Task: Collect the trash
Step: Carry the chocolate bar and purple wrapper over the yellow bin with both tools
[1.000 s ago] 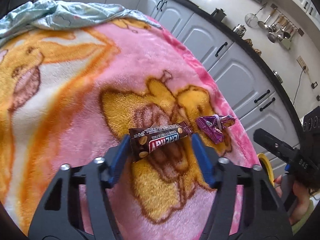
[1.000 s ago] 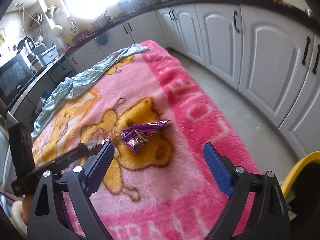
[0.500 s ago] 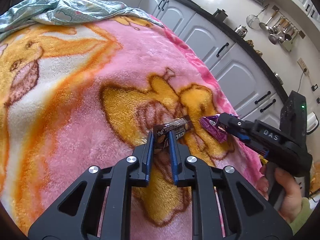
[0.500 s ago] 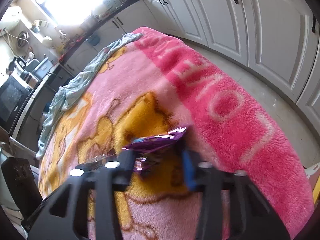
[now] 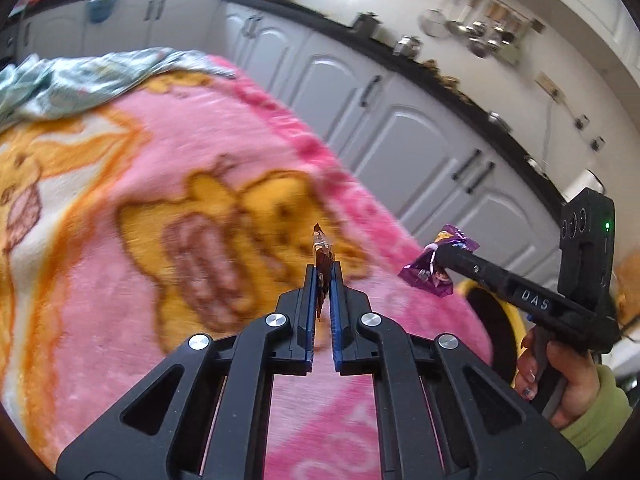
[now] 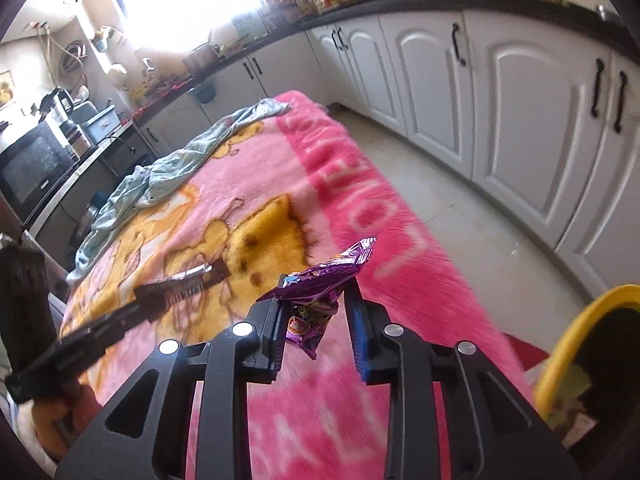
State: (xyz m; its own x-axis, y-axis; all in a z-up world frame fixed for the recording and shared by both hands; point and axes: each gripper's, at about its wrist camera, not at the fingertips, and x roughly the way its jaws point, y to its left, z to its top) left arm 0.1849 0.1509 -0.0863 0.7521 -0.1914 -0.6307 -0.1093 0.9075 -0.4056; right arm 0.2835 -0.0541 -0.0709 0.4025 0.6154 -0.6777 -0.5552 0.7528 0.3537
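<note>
My left gripper (image 5: 323, 280) is shut on a brown candy bar wrapper (image 5: 321, 249), which stands on edge above the pink blanket (image 5: 120, 200). From the right wrist view that same brown wrapper (image 6: 192, 285) sticks out of the left gripper (image 6: 160, 300) at the left. My right gripper (image 6: 316, 300) holds a crumpled purple snack wrapper (image 6: 324, 278) clear of the blanket (image 6: 240, 184); its jaws are still closing on it. In the left wrist view, the purple wrapper (image 5: 432, 268) hangs from the right gripper (image 5: 438, 258) past the blanket's right edge.
A yellow bin (image 6: 560, 340) with dark contents stands on the floor at the blanket's near right corner, its rim (image 5: 514, 322) also visible behind the right gripper. A teal cloth (image 6: 168, 168) lies bunched at the blanket's far end. White cabinets (image 6: 520, 120) line the right side.
Both grippers closed on their wrappers and lifted them off the blanket. The brown wrapper turned from flat to on edge. The right gripper has carried the purple wrapper toward the blanket's right edge.
</note>
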